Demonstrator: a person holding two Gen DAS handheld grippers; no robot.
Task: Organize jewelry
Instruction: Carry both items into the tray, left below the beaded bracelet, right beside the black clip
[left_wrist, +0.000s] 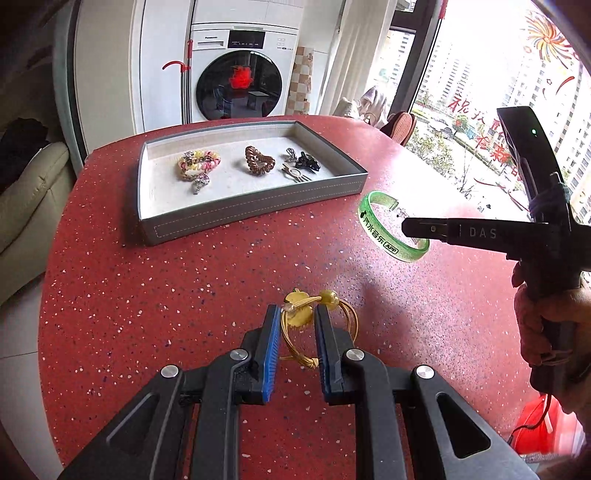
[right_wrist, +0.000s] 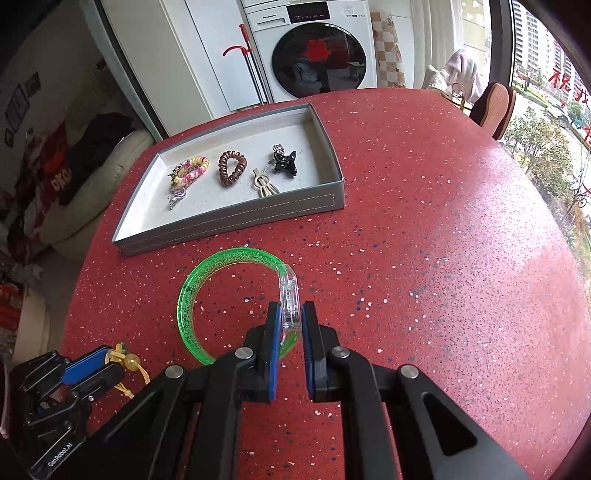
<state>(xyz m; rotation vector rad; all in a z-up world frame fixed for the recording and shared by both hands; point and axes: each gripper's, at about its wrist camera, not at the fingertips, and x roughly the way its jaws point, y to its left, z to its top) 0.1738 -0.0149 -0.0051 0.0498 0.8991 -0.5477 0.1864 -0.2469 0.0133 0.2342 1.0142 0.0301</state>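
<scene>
- Two grippers work over the red speckled table (right_wrist: 424, 229).
- The left gripper (left_wrist: 297, 314) has its jaws set either side of a yellow hair tie (left_wrist: 314, 325), not visibly pinching it.
- The right gripper (right_wrist: 290, 314) grips the clear clasp of the green bracelet (right_wrist: 207, 280), near the table's front edge.
- The grey tray (right_wrist: 236, 225) toward the far edge holds a pastel bracelet (right_wrist: 190, 171), brown coil tie (right_wrist: 231, 168), black clip (right_wrist: 284, 160) and pale hairpin (right_wrist: 266, 186).

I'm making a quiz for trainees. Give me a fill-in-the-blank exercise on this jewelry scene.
1. The right gripper closes on the clear clasp of the ____ bangle.
2. The left gripper straddles a ____ hair tie.
3. The brown coil hair tie lies inside the grey ____.
4. The tabletop is speckled ____.

Missing words: green; yellow; tray; red
</scene>
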